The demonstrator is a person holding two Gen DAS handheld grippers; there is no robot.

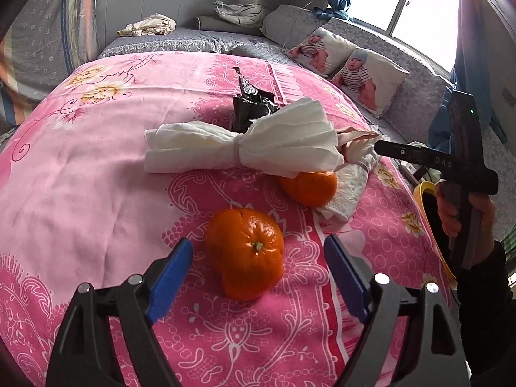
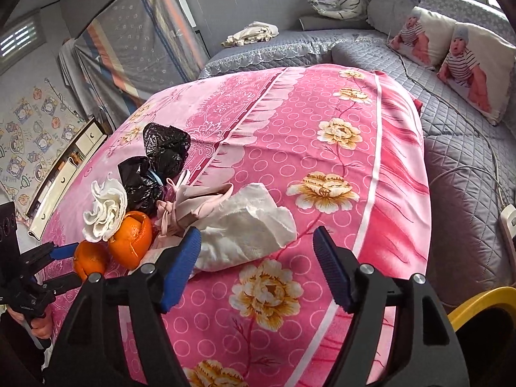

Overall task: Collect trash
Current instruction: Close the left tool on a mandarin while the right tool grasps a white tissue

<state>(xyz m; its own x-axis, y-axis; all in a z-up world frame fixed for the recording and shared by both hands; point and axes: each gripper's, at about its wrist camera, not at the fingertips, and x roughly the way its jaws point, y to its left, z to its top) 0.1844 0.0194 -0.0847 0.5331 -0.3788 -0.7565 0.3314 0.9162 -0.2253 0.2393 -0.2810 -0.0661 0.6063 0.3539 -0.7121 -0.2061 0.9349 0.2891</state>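
On the pink flowered cloth [image 1: 80, 167] lie two oranges, a near one [image 1: 246, 253] and a far one [image 1: 309, 187], a tied white paper bundle [image 1: 242, 146], a crumpled white tissue [image 2: 245, 229], a pinkish wrapper [image 2: 190, 206] and black plastic bags [image 2: 161, 164]. My left gripper [image 1: 258, 267] is open, its blue pads either side of the near orange, which it does not grip. My right gripper [image 2: 256, 258] is open and empty, just in front of the tissue. The left gripper also shows in the right wrist view [image 2: 58, 264] by the near orange [image 2: 88, 259].
A yellow-rimmed bin [image 2: 483, 309] stands at the table's right edge, also seen in the left wrist view [image 1: 429, 213]. A grey quilted sofa [image 2: 464, 148] with baby-print pillows [image 2: 477, 64] runs behind and to the right. A power strip [image 2: 508, 222] lies on the sofa.
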